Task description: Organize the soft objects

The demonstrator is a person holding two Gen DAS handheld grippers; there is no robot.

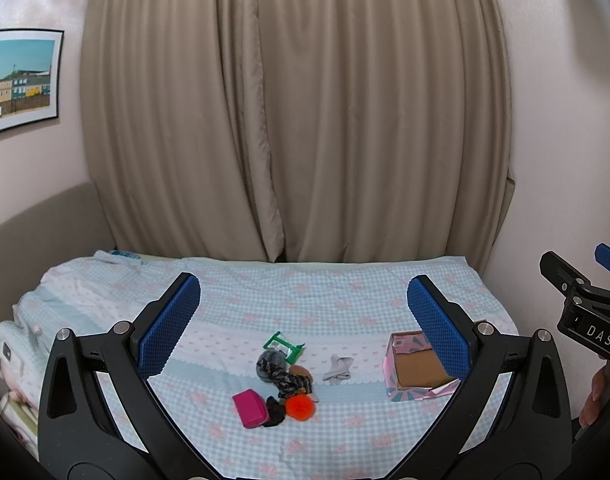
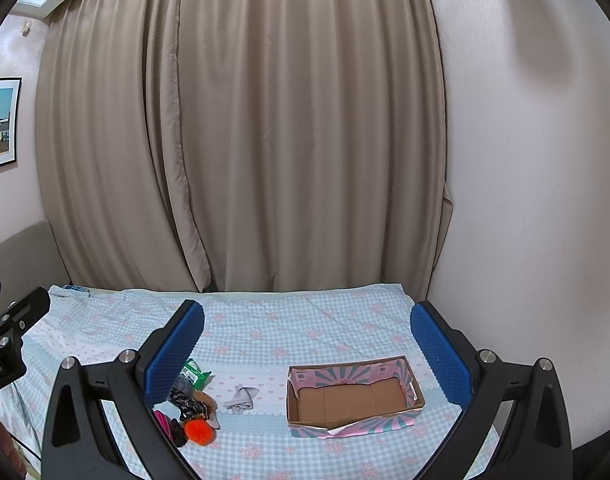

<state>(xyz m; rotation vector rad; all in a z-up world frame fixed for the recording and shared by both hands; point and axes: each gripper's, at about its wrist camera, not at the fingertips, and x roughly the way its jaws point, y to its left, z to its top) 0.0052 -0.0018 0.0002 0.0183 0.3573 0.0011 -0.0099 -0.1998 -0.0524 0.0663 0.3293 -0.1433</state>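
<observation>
Beige curtains [image 2: 241, 140] close off the far side of the bed [image 1: 345, 292], whose blue-and-pink checked cover carries every item of the task. Both of my grippers are held above the near edge of the bed, aimed toward the curtains, neither touching anything. My left gripper [image 1: 305, 328] has its blue pads spread wide with nothing between them; my right gripper [image 2: 307, 354] is likewise spread and empty. The cardboard box [image 2: 353, 396], lined in pink and teal, sits empty toward the right edge of the bed, its long axis running along the near edge. The soft objects lie in a cluster to the left of it: an orange pom-pom [image 1: 301, 408], a black scrunchie [image 1: 275, 412], a magenta pouch [image 1: 251, 408], a patterned dark fabric piece [image 1: 287, 380] and a green packet [image 1: 284, 346], most of them touching or overlapping. A grey cloth [image 2: 241, 398] lies alone between the cluster and the box. In the left wrist view the cluster falls directly ahead, between the pads, so I judge my left gripper the nearer to it; in the right wrist view the box falls between the pads, with the cluster by the left pad. No object is in the box yet. The coming move, as I judge it, is a forward and downward reach.
</observation>
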